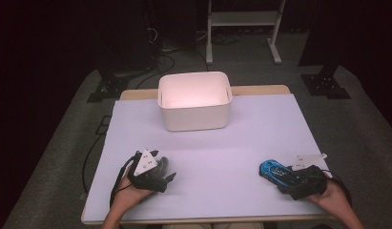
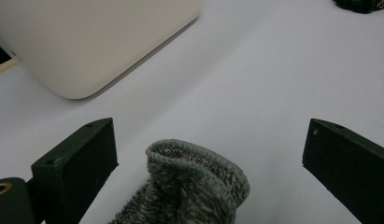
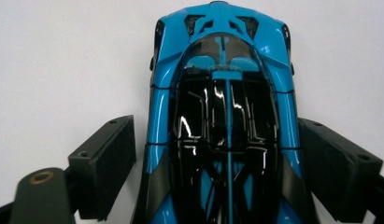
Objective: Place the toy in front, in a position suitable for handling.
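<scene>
Bin (image 1: 194, 119): sitting on the table (image 1: 222, 143) at the far middle, well apart from both grippers.
Sock (image 1: 165, 165): lying on the table at the near left, between the jaws of the left gripper (image 1: 170, 177).
Toy car (image 1: 274, 172): lying on the table at the near right, between the jaws of the right gripper (image 1: 285, 179).
Sock and toy car: lying well apart, left and right, both nearer than the bin.
Stand (image 1: 243, 28): standing on the floor beyond the table's far edge.

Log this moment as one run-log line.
left gripper: open, around grey sock | right gripper: open, astride blue toy car | white bin: empty
</scene>
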